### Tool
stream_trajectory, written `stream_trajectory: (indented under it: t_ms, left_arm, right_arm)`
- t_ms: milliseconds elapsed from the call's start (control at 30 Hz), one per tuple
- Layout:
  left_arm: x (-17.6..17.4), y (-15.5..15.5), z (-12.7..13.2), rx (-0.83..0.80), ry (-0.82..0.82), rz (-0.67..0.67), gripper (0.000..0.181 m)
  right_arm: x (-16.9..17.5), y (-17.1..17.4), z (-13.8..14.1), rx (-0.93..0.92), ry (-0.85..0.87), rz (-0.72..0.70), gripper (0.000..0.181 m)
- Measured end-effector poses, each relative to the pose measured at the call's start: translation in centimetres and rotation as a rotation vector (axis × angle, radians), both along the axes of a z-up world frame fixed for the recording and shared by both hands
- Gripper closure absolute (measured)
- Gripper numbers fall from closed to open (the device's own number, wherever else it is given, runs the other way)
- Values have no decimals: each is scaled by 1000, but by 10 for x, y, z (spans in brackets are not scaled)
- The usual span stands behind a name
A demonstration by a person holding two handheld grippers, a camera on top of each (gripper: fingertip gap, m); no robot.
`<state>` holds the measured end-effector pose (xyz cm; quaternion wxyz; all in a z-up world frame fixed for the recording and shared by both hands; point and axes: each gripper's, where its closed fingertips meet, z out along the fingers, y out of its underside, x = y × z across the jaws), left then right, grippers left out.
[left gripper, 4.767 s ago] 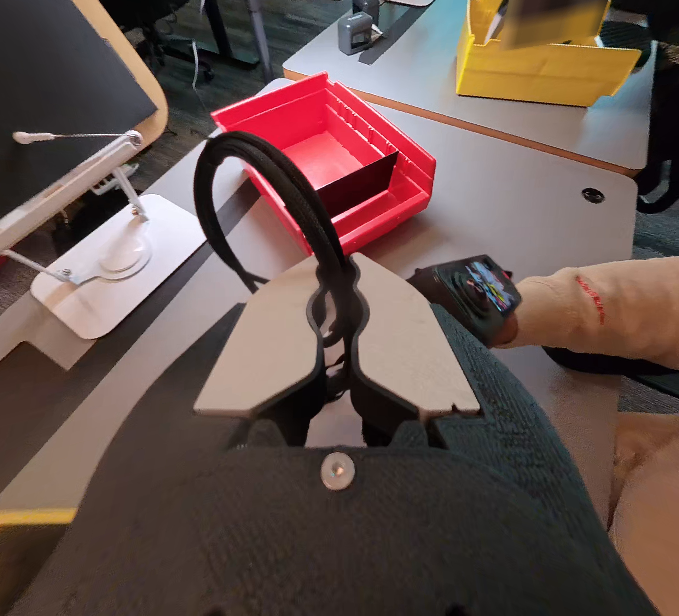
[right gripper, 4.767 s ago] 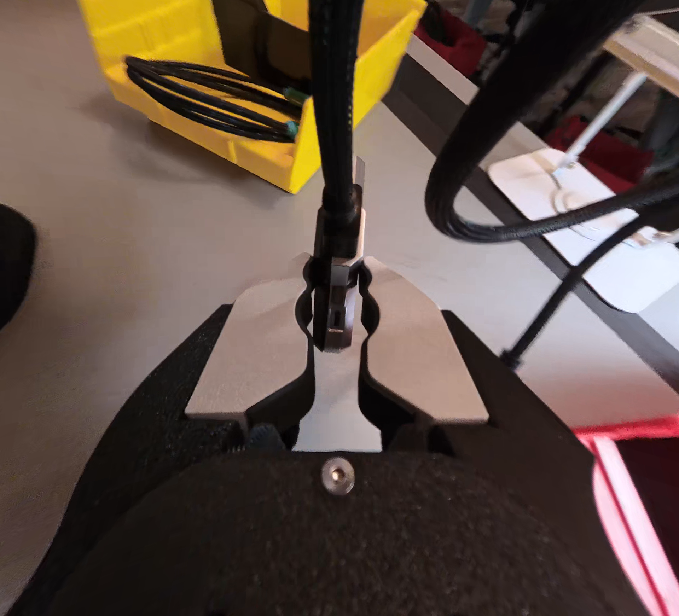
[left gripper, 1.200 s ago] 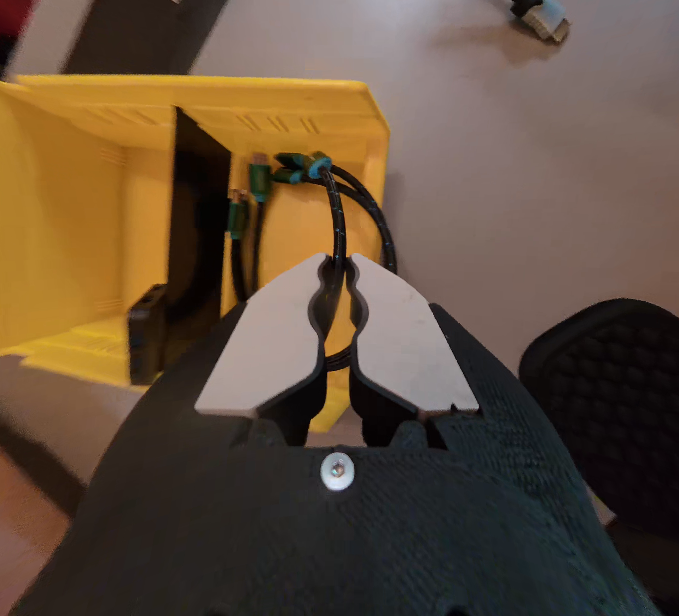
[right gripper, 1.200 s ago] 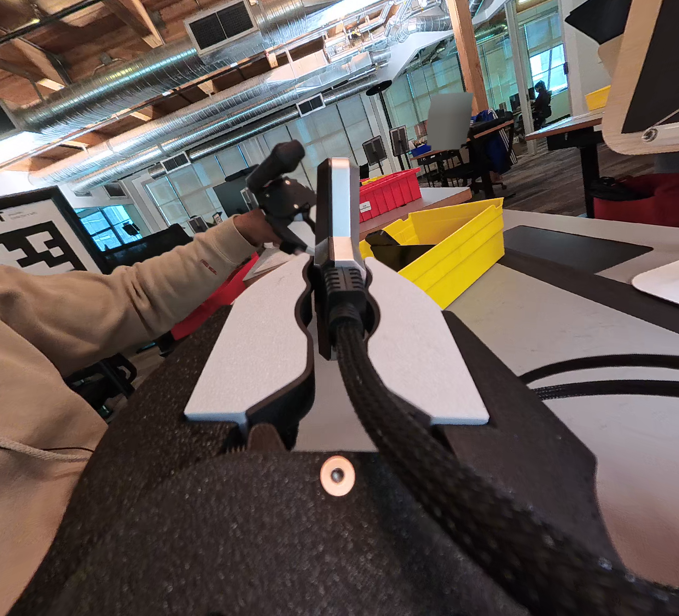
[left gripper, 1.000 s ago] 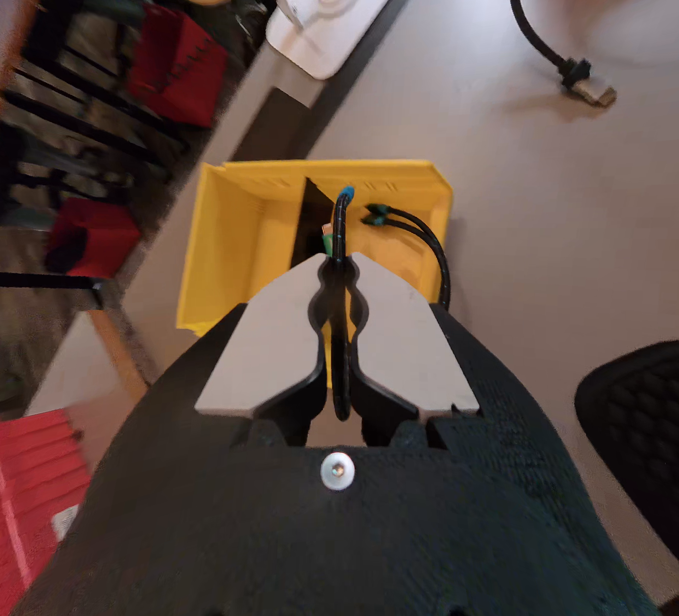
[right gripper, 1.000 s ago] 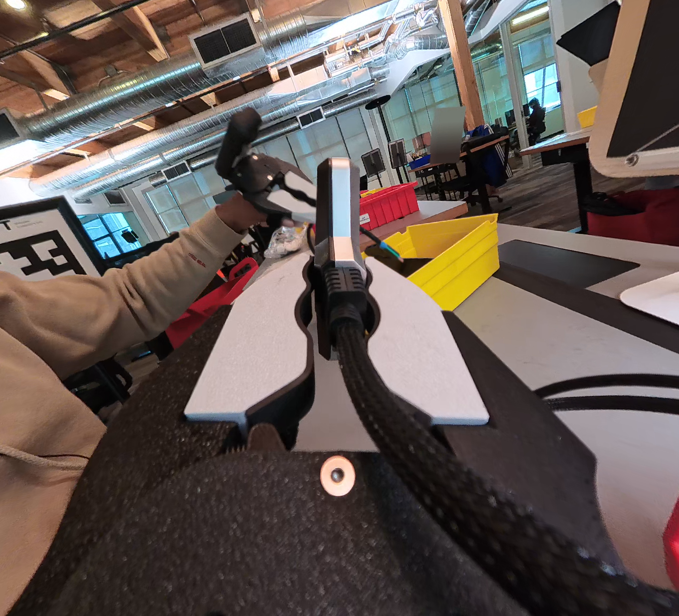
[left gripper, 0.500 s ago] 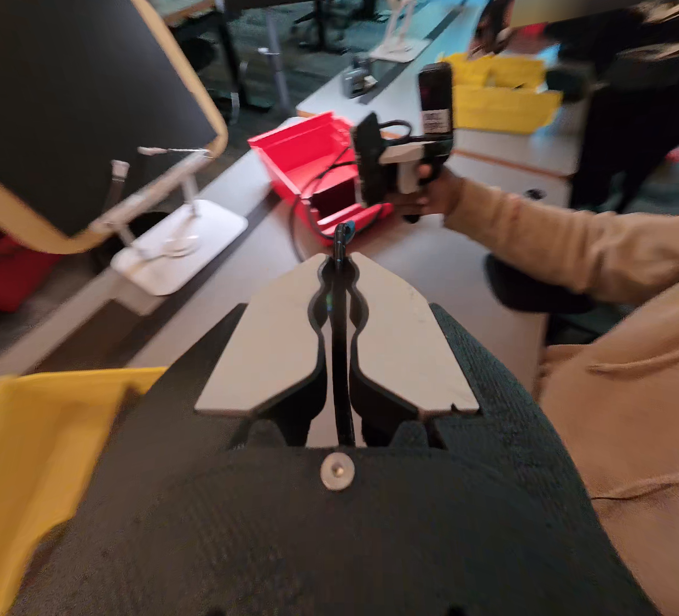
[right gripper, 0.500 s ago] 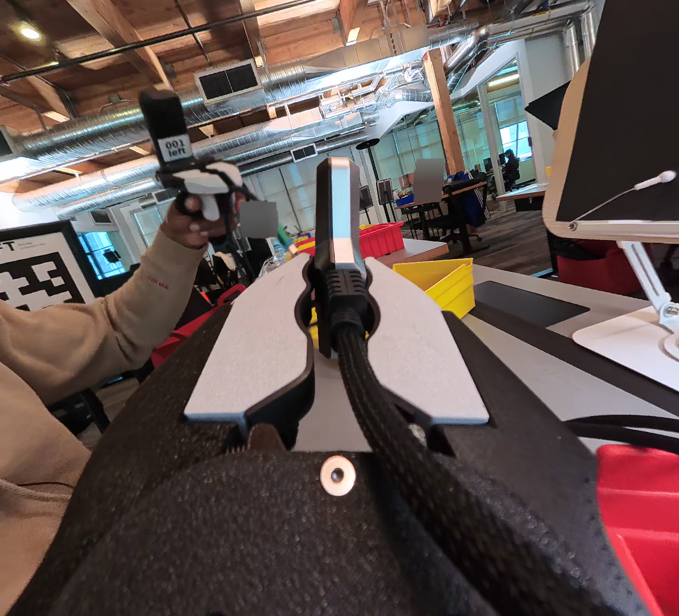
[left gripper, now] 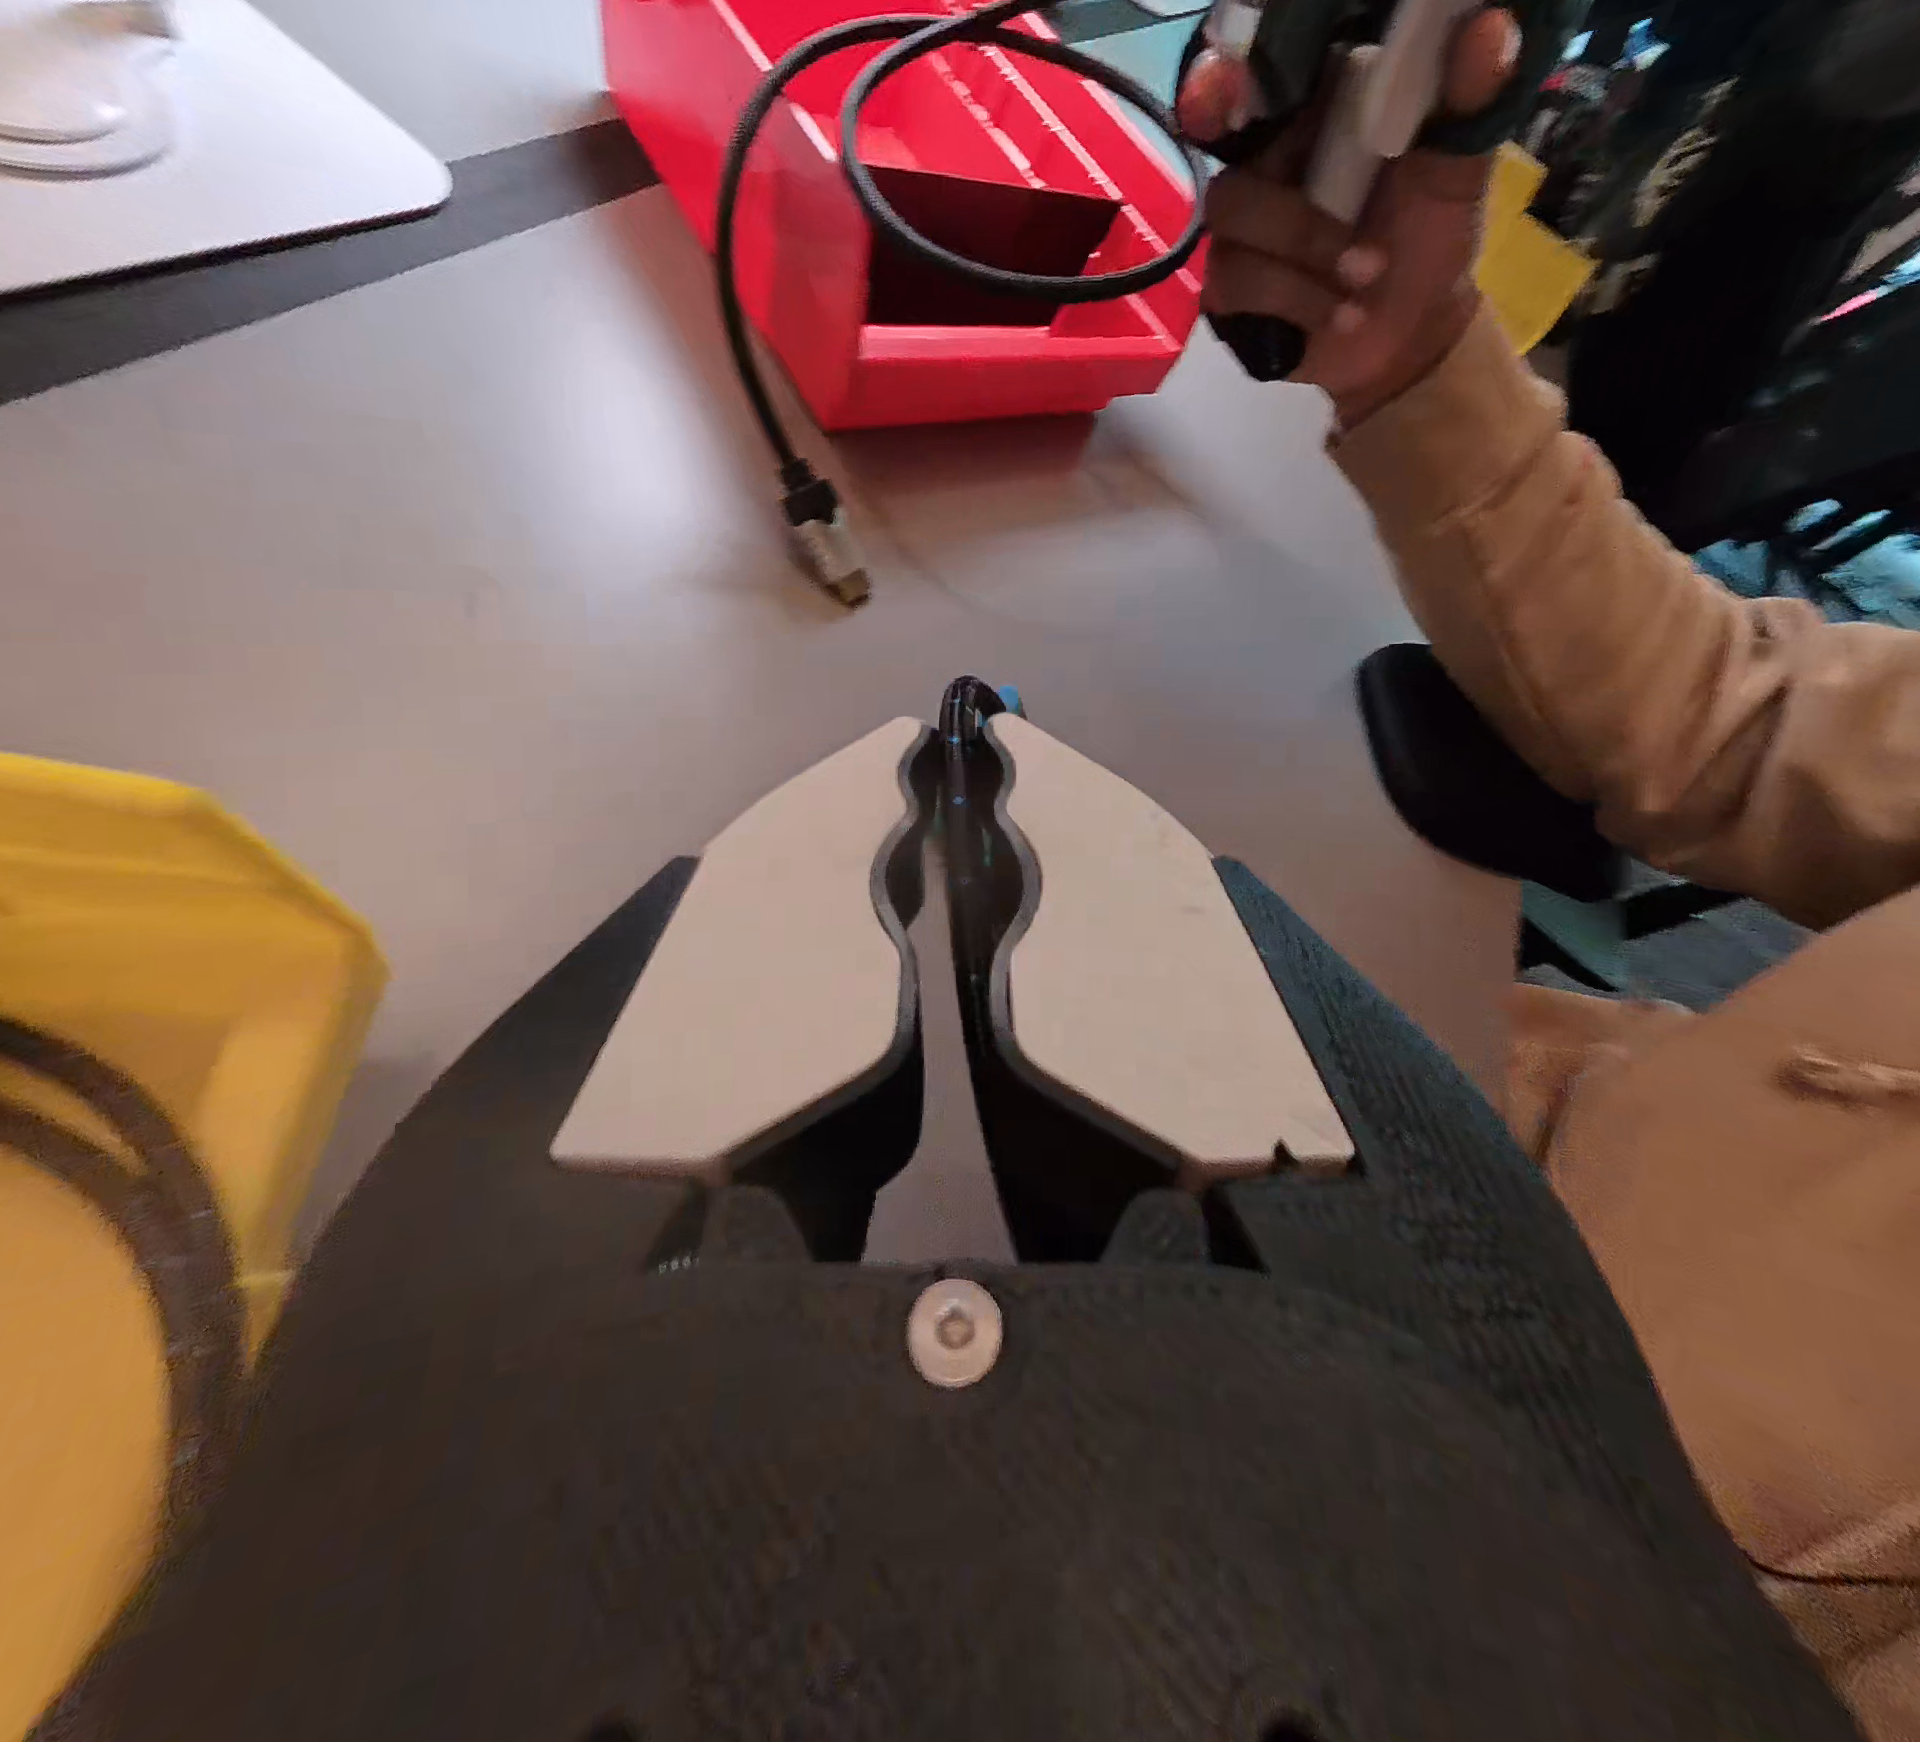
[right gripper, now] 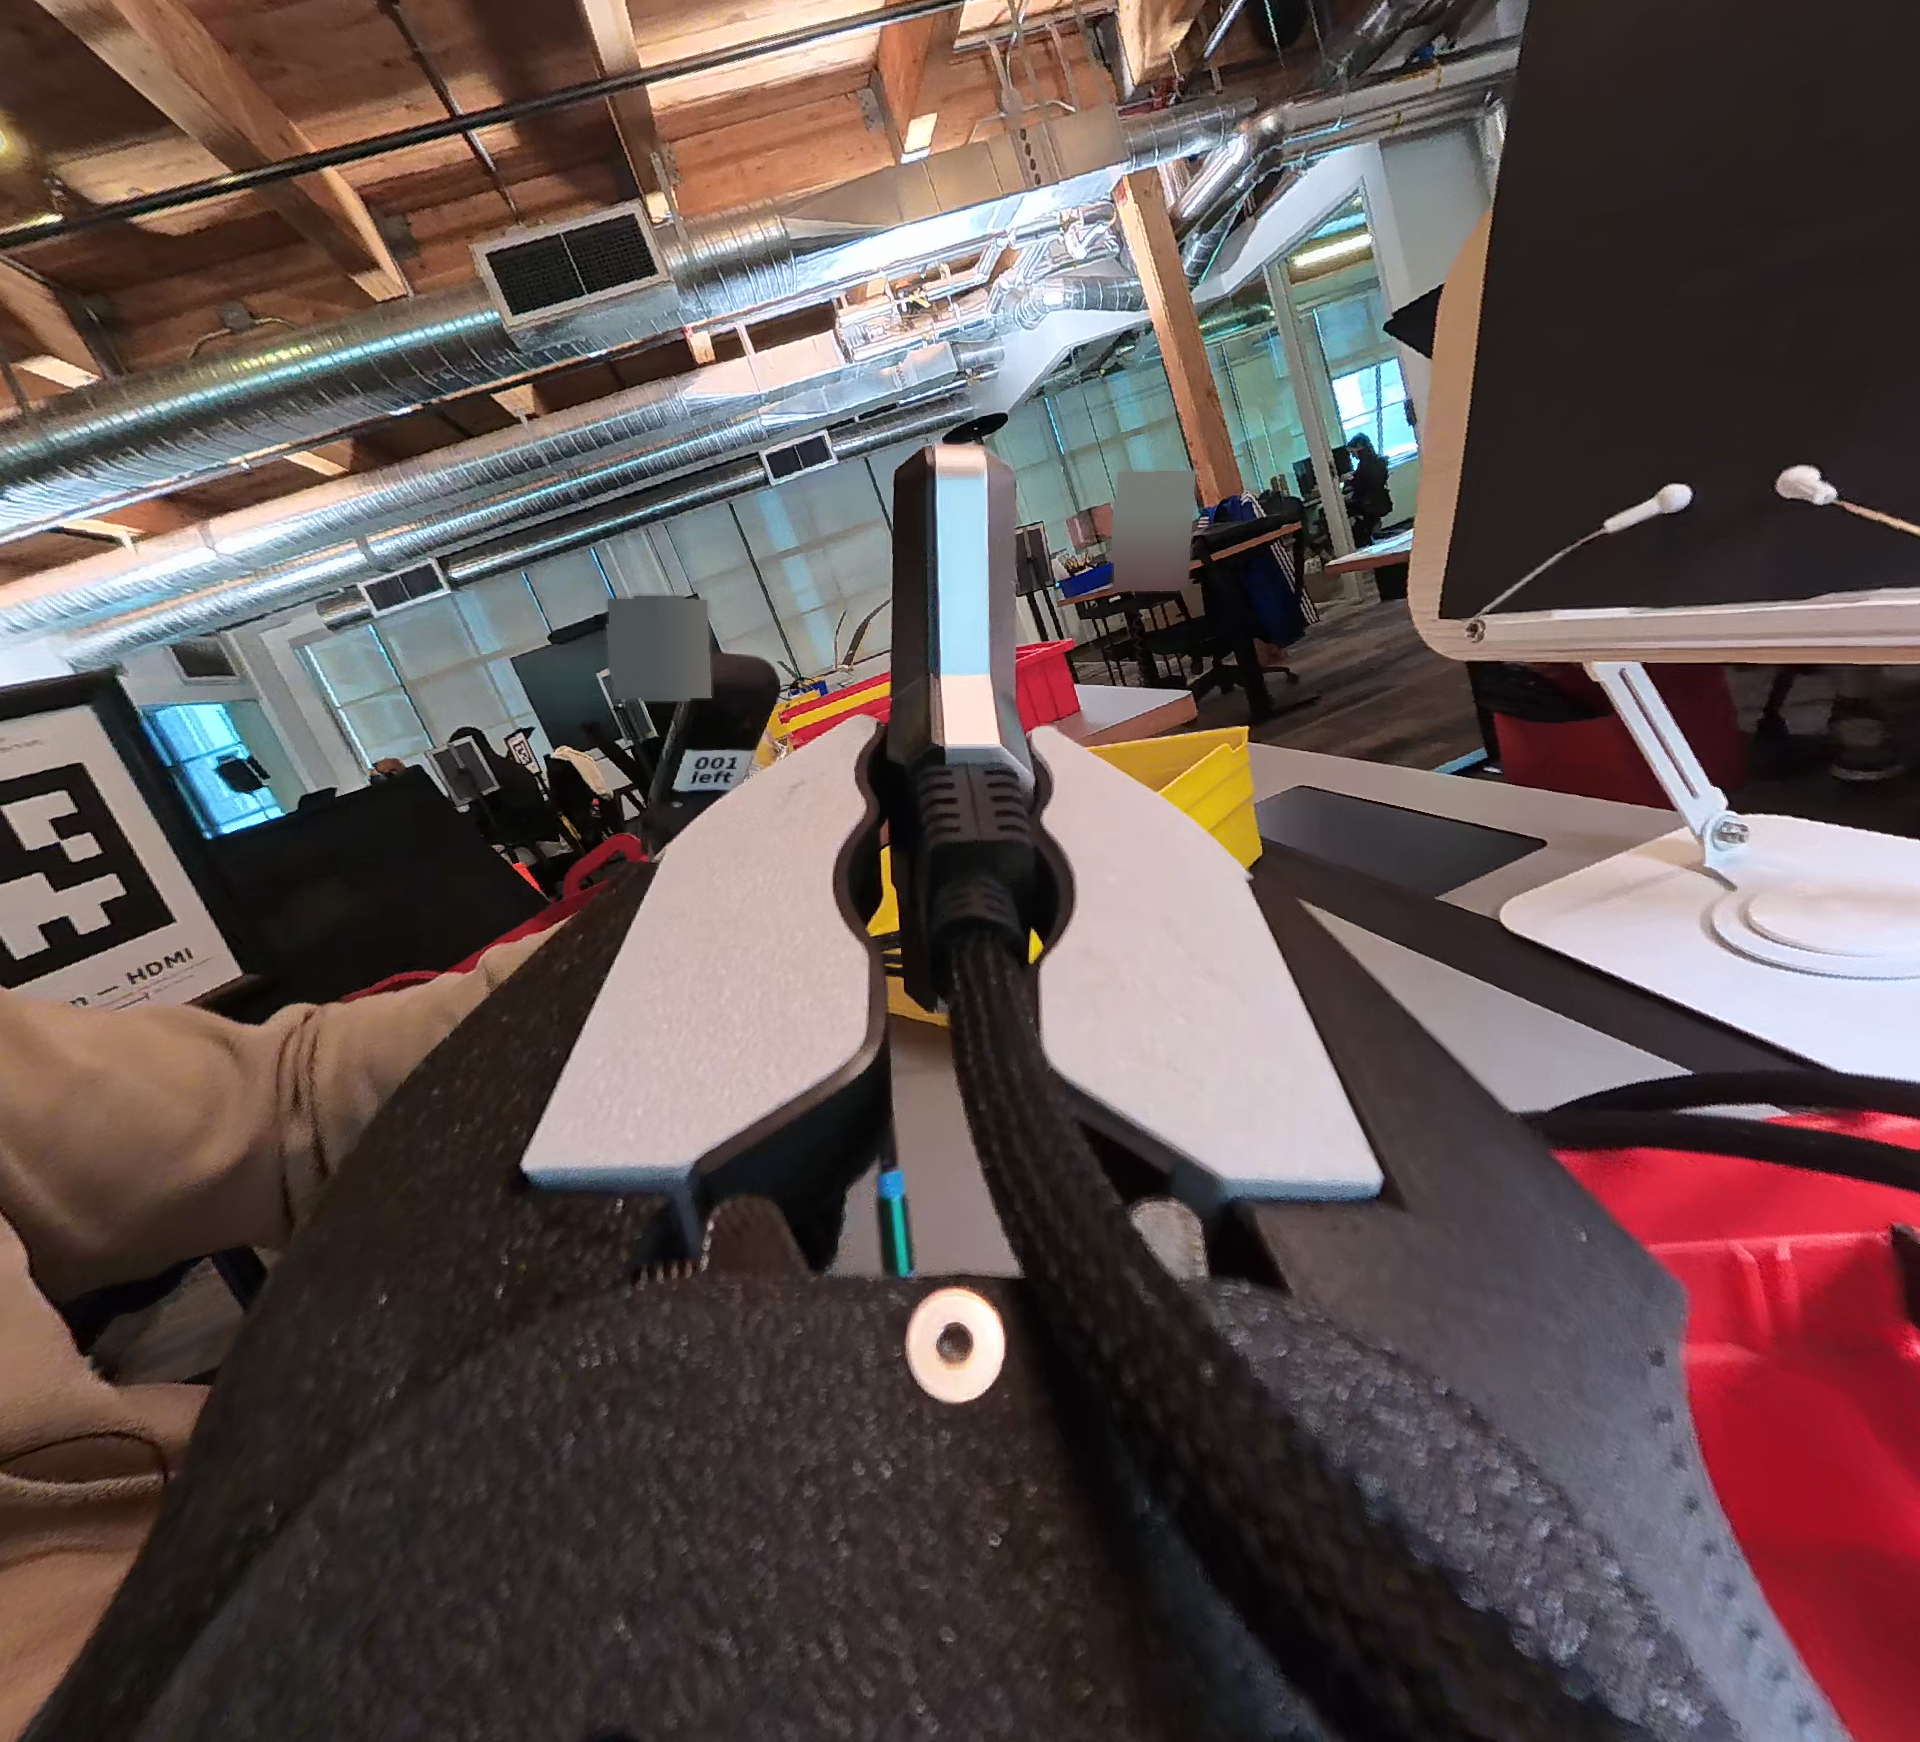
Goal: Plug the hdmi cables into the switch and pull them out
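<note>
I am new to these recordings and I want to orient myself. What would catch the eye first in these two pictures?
In the left wrist view, the red bin at the table's far side stands out, with a thick black cable looping over it to a metal plug lying on the table. In the right wrist view, the right gripper clamps the switch, which points up toward the wooden ceiling.

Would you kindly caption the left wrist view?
Left gripper clamps a thin cable above the grey table.
</note>
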<state>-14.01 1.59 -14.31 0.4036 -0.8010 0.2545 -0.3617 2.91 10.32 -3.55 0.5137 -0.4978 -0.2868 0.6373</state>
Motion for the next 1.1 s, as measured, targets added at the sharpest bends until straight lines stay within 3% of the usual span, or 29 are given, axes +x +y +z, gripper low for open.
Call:
stream_trajectory:
  t_ms: [300, 400, 500, 800, 967, 1100]
  left_arm:
    - [-19, 24, -50, -1, 353, 72, 175]
    - [-22, 22, -75, -14, 474, 73, 180]
    - [-22, 17, -88, 11, 571, 48, 171]
    - [40, 8, -93, 112, 696, -411, 149]
    - [53, 19, -116, -30, 767, -704, 142]
    - [63, 21, -124, -183, 690, -850, 137]
  right_arm:
    - [-7, -1, -8, -2, -31, 8, 159]
    - [-7, 0, -9, -8, -28, 9, 159]
    - [-7, 1, -10, -11, -29, 10, 159]
    - [-15, -1, -17, -17, -53, 35, 159]
    - [-16, -4, -21, -5, -68, 59, 159]
    - [-12, -3, -23, -1, -56, 84, 159]
